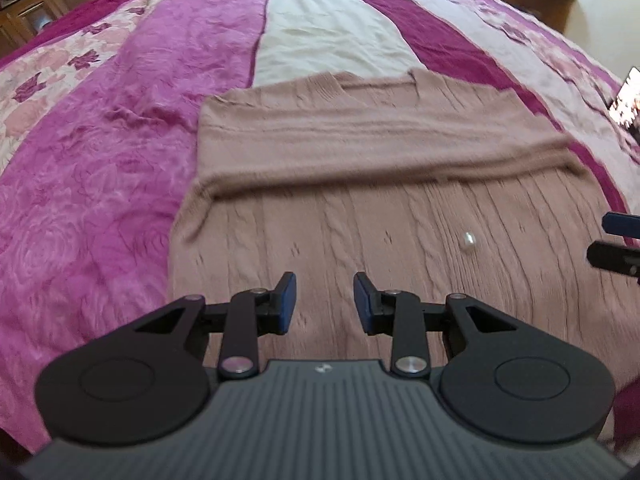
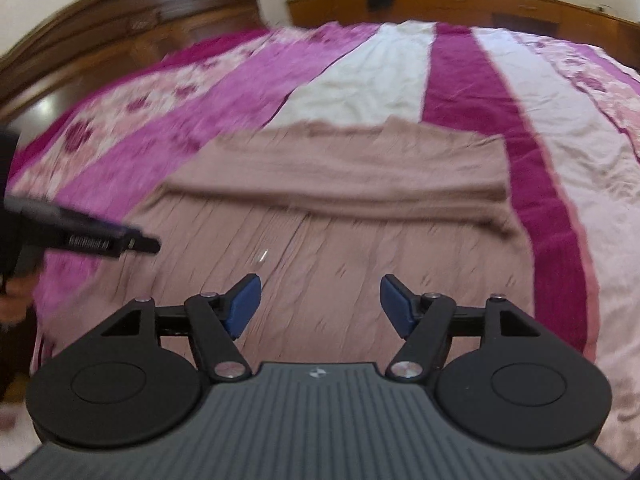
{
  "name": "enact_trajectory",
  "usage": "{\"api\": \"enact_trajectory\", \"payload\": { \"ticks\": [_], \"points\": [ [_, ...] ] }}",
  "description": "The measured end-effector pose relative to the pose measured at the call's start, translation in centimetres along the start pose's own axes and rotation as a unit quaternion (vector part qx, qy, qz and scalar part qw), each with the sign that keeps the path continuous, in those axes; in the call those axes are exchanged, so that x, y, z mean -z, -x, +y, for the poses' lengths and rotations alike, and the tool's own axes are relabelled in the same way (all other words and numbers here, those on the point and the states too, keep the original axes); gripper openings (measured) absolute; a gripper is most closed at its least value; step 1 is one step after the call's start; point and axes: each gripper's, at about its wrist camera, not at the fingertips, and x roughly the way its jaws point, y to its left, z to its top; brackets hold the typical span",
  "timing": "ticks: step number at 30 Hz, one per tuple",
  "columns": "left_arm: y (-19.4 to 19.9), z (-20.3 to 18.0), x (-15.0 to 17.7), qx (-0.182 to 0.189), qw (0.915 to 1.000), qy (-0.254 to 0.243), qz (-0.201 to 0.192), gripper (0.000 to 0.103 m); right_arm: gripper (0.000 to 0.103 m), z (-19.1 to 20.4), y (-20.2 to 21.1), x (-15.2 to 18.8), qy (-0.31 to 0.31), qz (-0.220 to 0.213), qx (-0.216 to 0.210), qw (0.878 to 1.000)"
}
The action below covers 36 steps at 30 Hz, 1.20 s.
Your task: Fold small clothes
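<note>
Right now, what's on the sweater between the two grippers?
In the left wrist view, a small white bead lies on the sweater between the left gripper and the right gripper; otherwise bare knit.

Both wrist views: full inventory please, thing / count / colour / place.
sweater: 1, dusty pink cable knit, flat on the bed, a sleeve folded across it
pearl bead: 1, white, on the sweater front
bedspread: 1, magenta, pink and cream stripes, covering the bed
headboard: 1, dark wood, far left in the right wrist view
left gripper: 1, black with blue pads, open above the sweater
right gripper: 1, same, open above the sweater
</note>
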Motion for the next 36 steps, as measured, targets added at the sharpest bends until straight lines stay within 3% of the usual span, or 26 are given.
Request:
{"api": "enact_trajectory", "payload": {
  "ticks": [10, 17, 21, 26, 28, 30, 31, 33, 34, 36],
  "points": [
    [1.5, -0.9, 4.0, 0.011, 0.9996, -0.017, 0.020, 0.034, 0.074, 3.8, 0.5, 4.3, 0.075, 0.081, -0.056, 0.992],
    [2.4, -1.5, 6.4, 0.018, 0.9990, -0.030, 0.029, 0.034, 0.074, 5.3, 0.1, 6.2, 0.131, 0.158, -0.081, 0.976],
    [2.6, -1.6, 6.9, 0.022, 0.9989, -0.030, 0.028, 0.034, 0.074, 5.9, -1.6, 7.1, 0.161, 0.202, -0.055, 0.964],
    [2.7, -1.7, 7.3, 0.025, 0.9987, -0.033, 0.030, 0.034, 0.072, 6.4, -3.6, 7.4, 0.163, 0.206, -0.024, 0.965],
    [2.6, -1.7, 7.4, 0.024, 0.9986, -0.035, 0.033, 0.034, 0.063, 6.8, -4.4, 7.6, 0.169, 0.202, -0.008, 0.965],
    [2.5, -1.7, 7.5, 0.026, 0.9983, -0.036, 0.038, 0.034, 0.046, 7.1, -4.7, 7.8, 0.176, 0.197, 0.002, 0.964],
    [2.4, -1.7, 7.5, 0.028, 0.9981, -0.037, 0.040, 0.034, 0.031, 7.1, -4.7, 7.7, 0.173, 0.192, 0.002, 0.966],
    [2.3, -1.8, 7.6, 0.034, 0.9977, -0.041, 0.043, 0.034, 0.016, 6.9, -4.8, 7.2, 0.158, 0.178, 0.006, 0.971],
    [2.3, -1.9, 7.7, 0.039, 0.9974, -0.043, 0.043, 0.036, 0.012, 6.6, -4.5, 7.0, 0.146, 0.167, 0.003, 0.975],
    [2.3, -2.0, 7.7, 0.050, 0.9968, -0.044, 0.043, 0.051, 0.011, 6.1, -4.1, 6.6, 0.120, 0.150, 0.004, 0.981]
  ]
}}
